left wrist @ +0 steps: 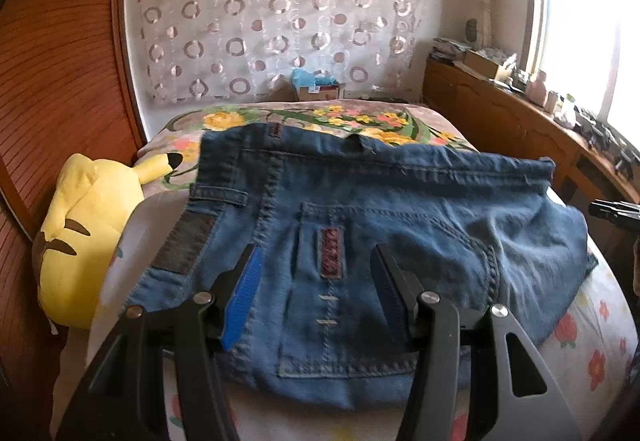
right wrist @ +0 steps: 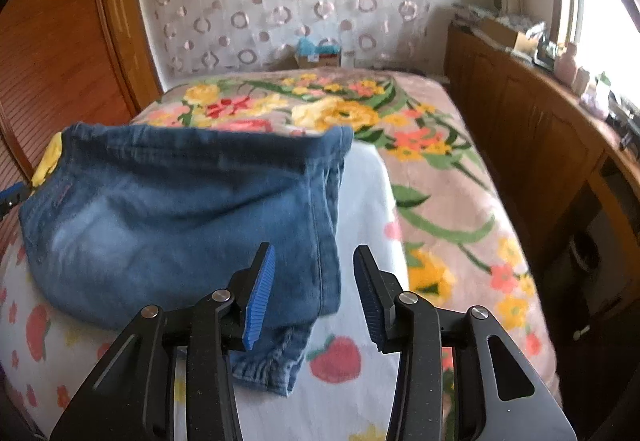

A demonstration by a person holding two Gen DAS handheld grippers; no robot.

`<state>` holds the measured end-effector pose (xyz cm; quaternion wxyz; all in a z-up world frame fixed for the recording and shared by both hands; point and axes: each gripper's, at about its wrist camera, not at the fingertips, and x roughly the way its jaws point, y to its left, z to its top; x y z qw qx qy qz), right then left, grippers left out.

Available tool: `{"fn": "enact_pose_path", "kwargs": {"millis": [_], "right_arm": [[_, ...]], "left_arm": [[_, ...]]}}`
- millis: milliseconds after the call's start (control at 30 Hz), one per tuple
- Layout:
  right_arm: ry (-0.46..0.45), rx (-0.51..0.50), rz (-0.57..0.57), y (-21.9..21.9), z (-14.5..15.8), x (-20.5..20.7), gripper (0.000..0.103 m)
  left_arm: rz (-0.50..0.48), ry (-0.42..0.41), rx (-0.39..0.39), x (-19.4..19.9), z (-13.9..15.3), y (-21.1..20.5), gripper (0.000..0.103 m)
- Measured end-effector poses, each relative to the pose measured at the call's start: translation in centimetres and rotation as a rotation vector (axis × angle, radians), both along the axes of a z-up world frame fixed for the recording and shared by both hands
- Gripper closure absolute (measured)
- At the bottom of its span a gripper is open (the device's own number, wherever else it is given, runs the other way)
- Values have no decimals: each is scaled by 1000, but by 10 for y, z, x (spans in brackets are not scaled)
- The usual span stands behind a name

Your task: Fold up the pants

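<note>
Folded blue denim pants (left wrist: 360, 217) lie on the bed, back pocket and waistband patch facing up in the left wrist view. My left gripper (left wrist: 316, 261) hovers just above the pocket area, open, with nothing pinched between its blue pads. In the right wrist view the same pants (right wrist: 180, 217) show as a folded bundle with a hem end sticking out near the front. My right gripper (right wrist: 314, 265) stands open over the bundle's right edge, and no cloth is held between its fingers.
The bed (right wrist: 360, 201) wears a white strawberry-print sheet (right wrist: 352, 393) in front and a floral blanket (right wrist: 420, 169) behind. A yellow plush toy (left wrist: 84, 237) lies at the left edge. A wooden cabinet (right wrist: 532, 145) with clutter runs along the right, below a window.
</note>
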<state>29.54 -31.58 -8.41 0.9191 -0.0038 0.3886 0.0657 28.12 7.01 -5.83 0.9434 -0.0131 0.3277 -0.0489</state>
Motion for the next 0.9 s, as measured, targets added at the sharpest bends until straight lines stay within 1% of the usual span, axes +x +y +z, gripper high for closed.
{"fn": "enact_pose_path", "kwargs": {"millis": [133, 267, 433, 567, 600, 633, 667, 733, 833, 900], "right_arm": [[40, 27, -5, -5, -14, 2, 59], [72, 58, -7, -6, -23, 7, 59], [87, 80, -12, -10, -27, 11, 59], [92, 85, 3, -10, -26, 11, 60], [89, 84, 7, -10, -25, 12, 71], [89, 84, 16, -9, -23, 10, 87], [87, 79, 23, -7, -22, 10, 92], [75, 75, 44, -4, -16, 6, 98], [27, 67, 55, 1, 3, -6, 99], [-4, 95, 66, 1, 18, -16, 99]], "left_arm": [[-50, 35, 2, -10, -9, -15, 48], [-72, 60, 4, -16, -14, -25, 48], [-100, 90, 4, -19, -24, -33, 48], [-102, 109, 24, -19, -30, -37, 48], [-102, 114, 27, -19, -32, -38, 48], [-104, 120, 29, -19, -34, -38, 48], [-105, 124, 29, -18, -35, -39, 48], [-104, 137, 27, -18, -38, -39, 48], [-100, 161, 22, -16, -44, -38, 48], [-100, 163, 20, -16, -46, -37, 48]]}}
